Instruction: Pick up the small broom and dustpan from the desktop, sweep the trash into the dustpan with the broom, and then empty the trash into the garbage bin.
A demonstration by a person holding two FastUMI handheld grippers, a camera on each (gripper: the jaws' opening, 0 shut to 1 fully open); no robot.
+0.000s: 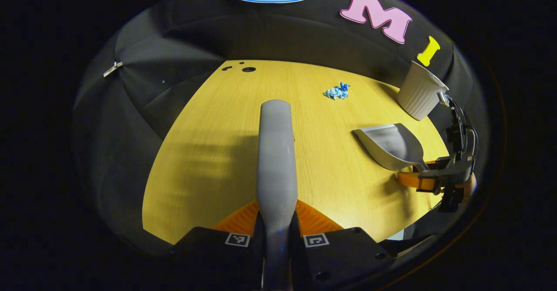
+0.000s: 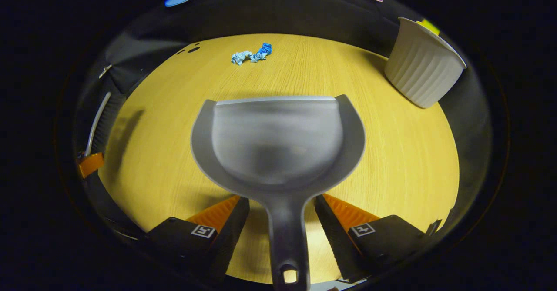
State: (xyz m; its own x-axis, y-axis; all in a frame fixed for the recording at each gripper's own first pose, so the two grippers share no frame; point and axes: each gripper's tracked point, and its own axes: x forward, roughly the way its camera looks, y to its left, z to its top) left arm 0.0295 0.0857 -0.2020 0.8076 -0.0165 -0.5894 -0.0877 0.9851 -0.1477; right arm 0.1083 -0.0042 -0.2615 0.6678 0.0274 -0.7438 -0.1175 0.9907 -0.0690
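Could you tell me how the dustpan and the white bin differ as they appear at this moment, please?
The dustpan is grey, smooth and shallow with a long handle; the bin is white, ribbed and deep with no handle. The dustpan's handle runs between the right claw's fingers, whereas the bin stands free near the table's far edge. Both are empty as far as can be seen; the crumpled blue trash lies on the table apart from both.

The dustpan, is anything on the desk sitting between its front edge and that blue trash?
Nothing visible does. In the right gripper view, bare desktop lies between the dustpan and the crumpled blue trash. The white garbage bin stands off to the side.
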